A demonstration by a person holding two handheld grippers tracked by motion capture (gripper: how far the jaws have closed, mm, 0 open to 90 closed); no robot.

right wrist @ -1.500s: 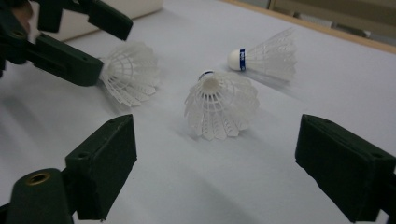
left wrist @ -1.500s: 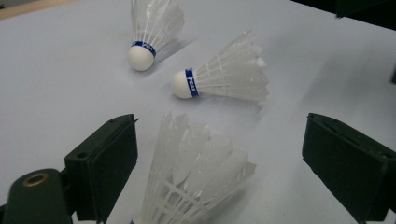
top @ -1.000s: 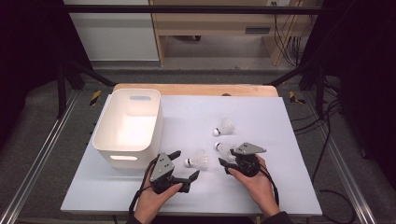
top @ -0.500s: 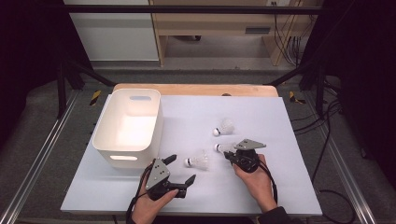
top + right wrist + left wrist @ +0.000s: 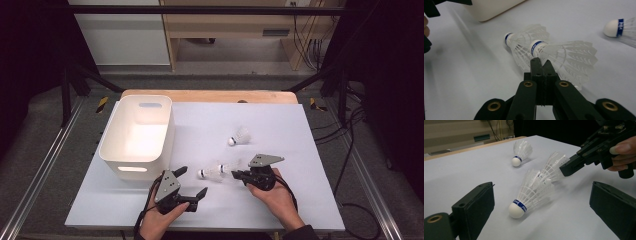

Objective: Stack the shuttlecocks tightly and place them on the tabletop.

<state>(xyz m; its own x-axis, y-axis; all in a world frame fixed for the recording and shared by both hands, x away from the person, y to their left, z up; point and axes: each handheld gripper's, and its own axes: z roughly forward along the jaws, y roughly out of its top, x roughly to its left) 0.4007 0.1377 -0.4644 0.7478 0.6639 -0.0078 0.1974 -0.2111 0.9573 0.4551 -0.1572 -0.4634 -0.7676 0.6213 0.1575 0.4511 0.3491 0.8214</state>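
Three white shuttlecocks with blue-banded corks are on the pale table sheet (image 5: 280,125). My right gripper (image 5: 235,175) (image 5: 541,62) is shut, its tips pinching the feather skirt of one shuttlecock (image 5: 569,55) (image 5: 552,165). That one leans against a second shuttlecock (image 5: 210,173) (image 5: 529,192) (image 5: 519,42), which lies on its side with the cork toward the left gripper. My left gripper (image 5: 192,181) (image 5: 544,205) is open, its jaws wide on either side of this second one without touching it. The third shuttlecock (image 5: 240,136) (image 5: 520,151) (image 5: 621,27) lies alone farther back.
A white plastic bin (image 5: 115,150) (image 5: 491,10) stands at the sheet's left, just beyond the left gripper. A wooden table edge (image 5: 210,95) runs along the back. Metal rails flank the table, and cables trail off at the right.
The shuttlecock near the right gripper has shifted from just beyond its tips to lie at them, against the other one. Both hands have barely moved.
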